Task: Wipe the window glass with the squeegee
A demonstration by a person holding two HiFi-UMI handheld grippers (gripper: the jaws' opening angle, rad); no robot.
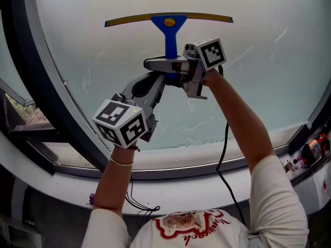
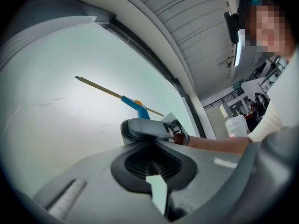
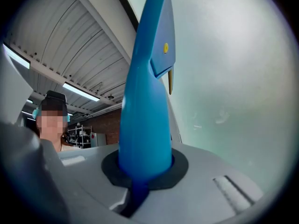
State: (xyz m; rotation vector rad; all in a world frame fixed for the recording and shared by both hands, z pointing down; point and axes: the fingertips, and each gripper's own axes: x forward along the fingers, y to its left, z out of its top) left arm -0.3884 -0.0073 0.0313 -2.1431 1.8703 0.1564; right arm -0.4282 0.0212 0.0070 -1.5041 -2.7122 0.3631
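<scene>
The blue plastic squeegee [image 1: 169,27] with its long yellow-edged blade was up in front of the pale frosted window glass [image 1: 248,87]. The blade was level near the top of the pane and the handle pointed down. Whether the blade touched the glass could not be told. Your right gripper [image 1: 165,66] was clamped on that blue handle, just under the blade. Your left gripper [image 1: 155,81] was lower on the pane, its tip close beneath the right one, with jaws together on nothing. A black cable [image 1: 223,154] hung down past the pane's dark curved frame [image 1: 36,87].
</scene>
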